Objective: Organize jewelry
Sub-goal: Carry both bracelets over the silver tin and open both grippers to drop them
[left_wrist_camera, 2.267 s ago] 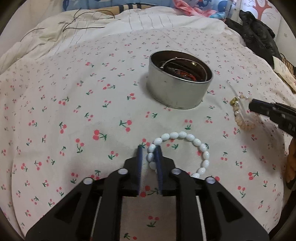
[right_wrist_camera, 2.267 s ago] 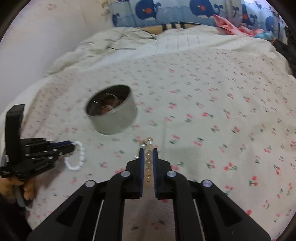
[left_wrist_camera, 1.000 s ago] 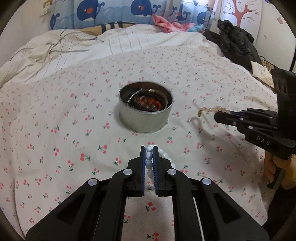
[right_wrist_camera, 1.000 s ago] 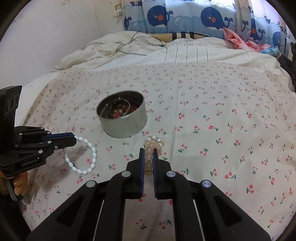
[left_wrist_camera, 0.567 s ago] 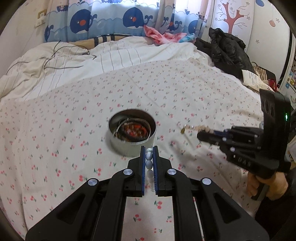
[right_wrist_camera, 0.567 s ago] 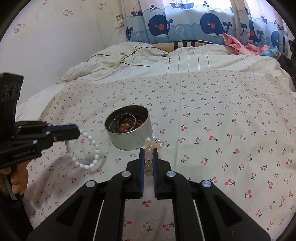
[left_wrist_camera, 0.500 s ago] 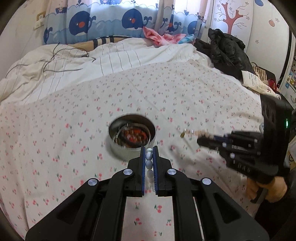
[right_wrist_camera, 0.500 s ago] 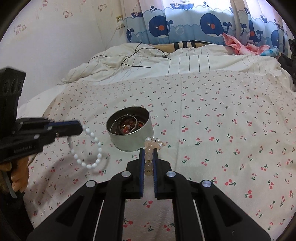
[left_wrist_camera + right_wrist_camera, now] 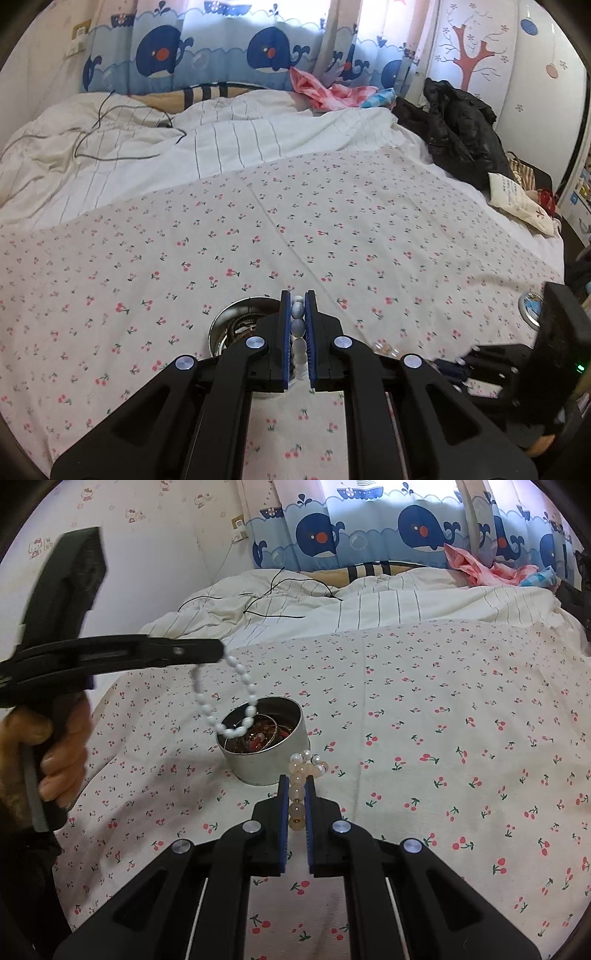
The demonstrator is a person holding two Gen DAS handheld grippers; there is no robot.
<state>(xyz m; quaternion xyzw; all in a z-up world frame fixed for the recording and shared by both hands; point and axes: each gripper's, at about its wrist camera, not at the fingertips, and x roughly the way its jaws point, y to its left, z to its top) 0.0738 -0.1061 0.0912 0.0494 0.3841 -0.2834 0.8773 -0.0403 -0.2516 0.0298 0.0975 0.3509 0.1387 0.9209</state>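
A round metal tin (image 9: pixel 264 755) with red beads and wire hoops inside stands on the cherry-print sheet. My left gripper (image 9: pixel 296 299) is shut on a white bead bracelet (image 9: pixel 297 334). In the right wrist view that bracelet (image 9: pixel 225 701) hangs from the left gripper (image 9: pixel 218 652) right above the tin's left rim. In the left wrist view my own fingers hide most of the tin (image 9: pixel 236 325). My right gripper (image 9: pixel 296 781) is shut on a peach bead bracelet (image 9: pixel 301 786) and holds it in front of the tin, slightly to its right.
The cherry-print sheet (image 9: pixel 332 229) covers the bed. A rumpled striped duvet with a black cable (image 9: pixel 110 147) lies behind. A black jacket (image 9: pixel 458 129) and a white bag (image 9: pixel 517 199) sit at the right edge. A wall runs along the left.
Both grippers have lifted their bracelets off the sheet. My left gripper has moved forward and up until its white bracelet hangs over the tin. My right gripper has come closer to the tin.
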